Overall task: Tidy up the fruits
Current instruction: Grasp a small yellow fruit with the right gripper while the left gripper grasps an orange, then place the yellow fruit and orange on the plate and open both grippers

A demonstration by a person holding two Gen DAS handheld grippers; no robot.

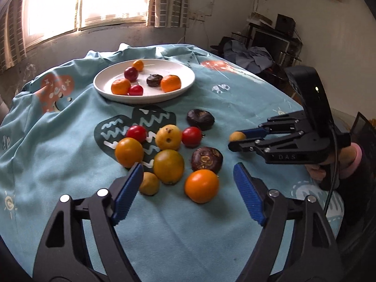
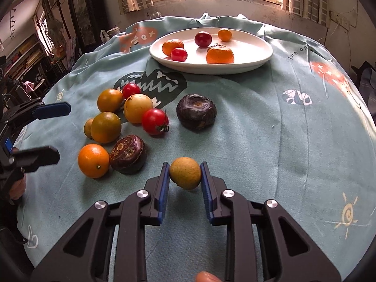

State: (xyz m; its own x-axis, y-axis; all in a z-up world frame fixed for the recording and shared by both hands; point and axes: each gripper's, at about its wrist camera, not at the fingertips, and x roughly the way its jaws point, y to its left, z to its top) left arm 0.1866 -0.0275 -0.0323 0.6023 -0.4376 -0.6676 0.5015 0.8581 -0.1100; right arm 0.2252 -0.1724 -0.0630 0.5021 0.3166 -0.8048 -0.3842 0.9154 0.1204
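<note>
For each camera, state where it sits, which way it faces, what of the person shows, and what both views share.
Left wrist: on the left tool, open, angled down over the loose fruit toward the window; a hand on the right tool's handle shows.
Right wrist: on the right tool, shut on a small round tan fruit; a fingertip shows.
Shared: the white round plate, the teal printed cloth, each other's tool.

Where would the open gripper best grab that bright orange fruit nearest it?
Across the widest part of the orange fruit, pads on its left and right. The left gripper should descend from above and the near side: a dark water chestnut crowds the far side.
</note>
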